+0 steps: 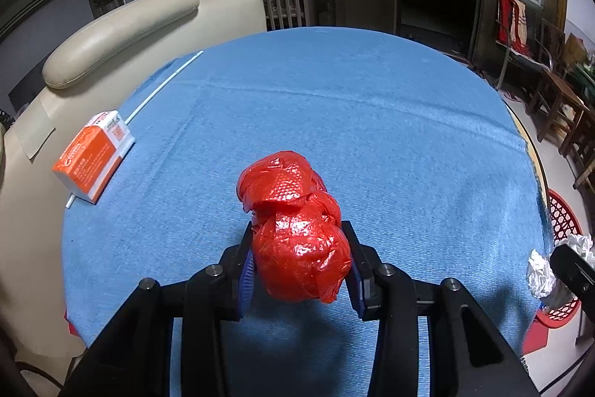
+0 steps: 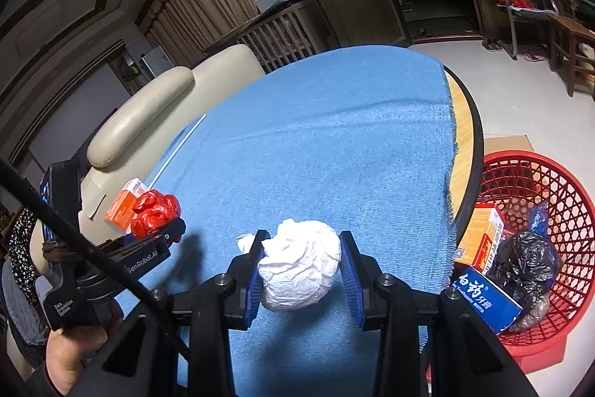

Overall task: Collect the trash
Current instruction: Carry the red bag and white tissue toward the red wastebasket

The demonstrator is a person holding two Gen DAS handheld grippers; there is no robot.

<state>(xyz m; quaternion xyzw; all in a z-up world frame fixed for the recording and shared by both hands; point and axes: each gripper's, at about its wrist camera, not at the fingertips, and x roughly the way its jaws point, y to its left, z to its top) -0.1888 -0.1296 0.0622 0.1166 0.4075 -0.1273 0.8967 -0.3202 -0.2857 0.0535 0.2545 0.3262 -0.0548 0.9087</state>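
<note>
My left gripper (image 1: 299,244) is shut on a crumpled red plastic bag (image 1: 293,222), held above the blue tablecloth (image 1: 334,106). The same red plastic bag (image 2: 154,213) shows at the left of the right wrist view, in the left gripper (image 2: 163,229). My right gripper (image 2: 303,248) is shut on a crumpled white paper ball (image 2: 301,266), near the cloth's front right part. That white paper ball (image 1: 543,274) appears at the right edge of the left wrist view. A red mesh basket (image 2: 557,196) stands on the floor to the right of the table.
An orange and white box (image 1: 93,155) and a thin white stick (image 1: 163,86) lie at the cloth's left edge. A cream armchair (image 1: 122,25) stands behind. The basket holds an orange box (image 2: 481,240), a blue box (image 2: 487,296) and a black bag (image 2: 528,259). Wooden chairs (image 1: 561,92) stand far right.
</note>
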